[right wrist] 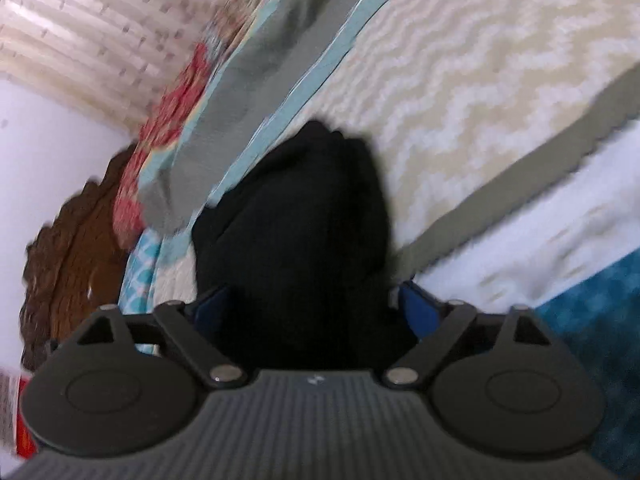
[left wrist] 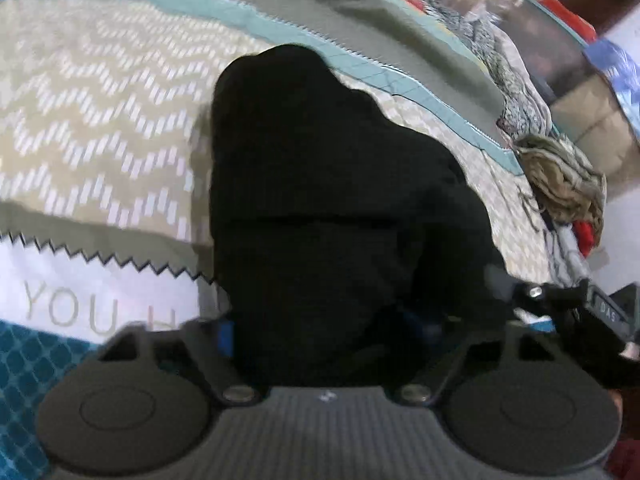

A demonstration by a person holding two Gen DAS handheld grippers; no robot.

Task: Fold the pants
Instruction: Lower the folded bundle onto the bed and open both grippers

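Nearest in the left wrist view, the left gripper (left wrist: 320,328) has the black pants (left wrist: 320,200) bunched between its jaws; the cloth hides the blue pads almost wholly, so whether it is clenched on the fabric or merely straddling it I cannot tell. In the right wrist view the right gripper (right wrist: 316,304) likewise straddles the pants (right wrist: 296,240), with a blue finger pad (right wrist: 418,306) standing at the edge of the cloth; whether it presses I cannot tell either.

The pants lie in a dark, partly gathered heap on the bed, over the zigzag-patterned bedspread (left wrist: 100,100), running away from both grippers toward the teal stripe (left wrist: 224,12).

To do this step well, I judge each gripper should take only the top layer edge, both at matching height, and the fabric should be drawn taut between them before it is laid over. The bunching suggests smoothing is needed first, or the fold will trap creases.

Farther off, rumpled clothing (left wrist: 568,180) sits at the bed's edge, well apart from the pants.
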